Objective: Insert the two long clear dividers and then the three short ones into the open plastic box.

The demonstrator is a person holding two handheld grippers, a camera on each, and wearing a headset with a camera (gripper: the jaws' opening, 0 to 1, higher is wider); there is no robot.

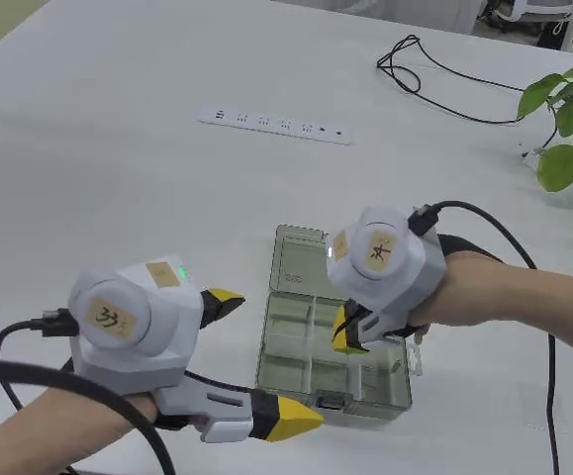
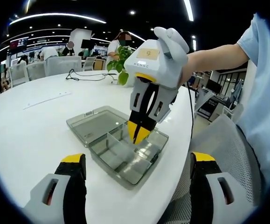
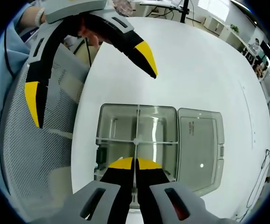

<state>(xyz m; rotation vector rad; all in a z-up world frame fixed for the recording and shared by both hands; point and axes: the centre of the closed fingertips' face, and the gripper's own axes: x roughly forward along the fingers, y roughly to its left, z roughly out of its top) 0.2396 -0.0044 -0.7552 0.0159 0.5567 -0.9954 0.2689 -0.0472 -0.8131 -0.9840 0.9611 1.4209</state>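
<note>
Nearest, the left gripper (image 1: 266,358) is hovering with jaws spread wide. The right gripper (image 1: 345,341) is holding pressed-together jaws inside the open box (image 1: 365,408), where clear dividers (image 3: 135,140) are crossing, mid white tabletop (image 1: 118,119). Tan stickers (image 1: 111,319) are showing unreadable marks. Farther off, a power strip (image 1: 274,125), cable (image 1: 434,74) and plant (image 1: 568,119) are sitting.

Right tool (image 1: 348,334) hides box (image 1: 288,322) middle; whether its tips pinch anything unclear. Plant (image 1: 563,166) cut by right edge.
</note>
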